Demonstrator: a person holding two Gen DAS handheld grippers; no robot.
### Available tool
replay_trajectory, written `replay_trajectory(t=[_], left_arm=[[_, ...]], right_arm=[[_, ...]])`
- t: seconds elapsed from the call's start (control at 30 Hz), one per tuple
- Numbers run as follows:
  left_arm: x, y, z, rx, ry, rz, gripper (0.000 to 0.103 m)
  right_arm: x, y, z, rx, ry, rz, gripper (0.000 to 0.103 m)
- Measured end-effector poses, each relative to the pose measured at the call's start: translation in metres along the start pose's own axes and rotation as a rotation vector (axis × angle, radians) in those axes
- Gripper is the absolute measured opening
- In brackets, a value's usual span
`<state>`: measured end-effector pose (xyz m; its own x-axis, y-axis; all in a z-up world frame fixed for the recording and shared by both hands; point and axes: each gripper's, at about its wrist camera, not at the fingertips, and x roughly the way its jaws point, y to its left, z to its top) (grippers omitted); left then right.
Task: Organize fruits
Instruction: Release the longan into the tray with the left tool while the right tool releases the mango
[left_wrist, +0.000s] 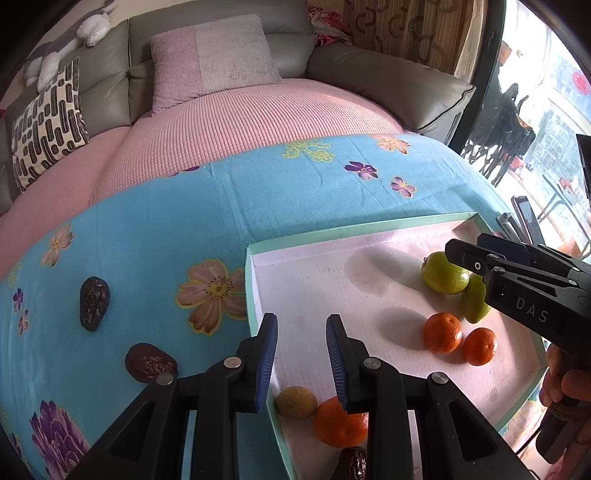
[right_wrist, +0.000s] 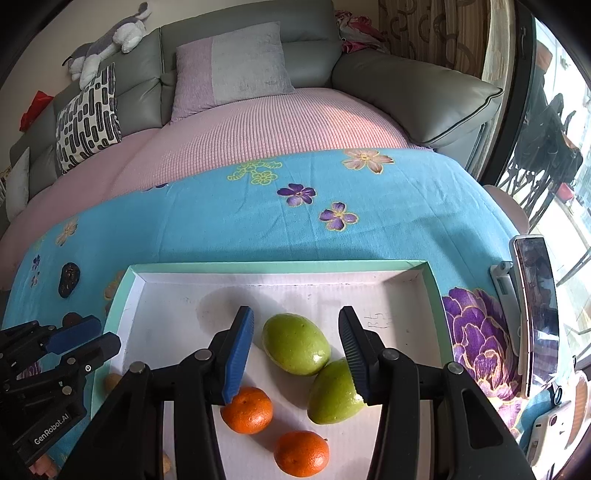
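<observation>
Both hand-held grippers spread, empty: right (right_wrist: 295, 350) over greens (right_wrist: 295, 343) in tray (right_wrist: 280, 266), left (left_wrist: 301, 358) near dates (left_wrist: 94, 302) outside, prob next pick.

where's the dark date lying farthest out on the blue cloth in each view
Left wrist: the dark date lies at the left, on the blue floral cloth, left of the tray.
Right wrist: the date shows small at the far left edge.
Shared landmark: the tray's left rim, with the date just beyond it.
</observation>
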<state>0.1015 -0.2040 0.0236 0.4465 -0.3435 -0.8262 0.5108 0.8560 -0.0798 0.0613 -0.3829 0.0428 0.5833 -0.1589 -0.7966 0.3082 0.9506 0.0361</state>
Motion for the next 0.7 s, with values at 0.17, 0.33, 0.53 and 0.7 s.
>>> replay_trajectory(t=[0.17, 0.33, 0.53, 0.7], left_arm=[[-0.003, 0.022, 0.001, -0.088, -0.015, 0.022, 0.030], [-0.007, 0.045, 0.001, -0.165, -0.034, 0.044, 0.030], [-0.011, 0.067, -0.001, -0.228, -0.041, 0.062, 0.030], [-0.009, 0.072, -0.001, -0.237, -0.030, 0.081, 0.031]], right_arm=[[0.001, 0.000, -0.001, 0.001, 0.008, -0.002, 0.049], [0.001, 0.007, -0.001, -0.024, 0.013, 0.004, 0.049], [-0.001, 0.017, -0.002, -0.054, 0.011, 0.011, 0.049], [0.000, 0.020, -0.003, -0.061, 0.015, 0.010, 0.050]])
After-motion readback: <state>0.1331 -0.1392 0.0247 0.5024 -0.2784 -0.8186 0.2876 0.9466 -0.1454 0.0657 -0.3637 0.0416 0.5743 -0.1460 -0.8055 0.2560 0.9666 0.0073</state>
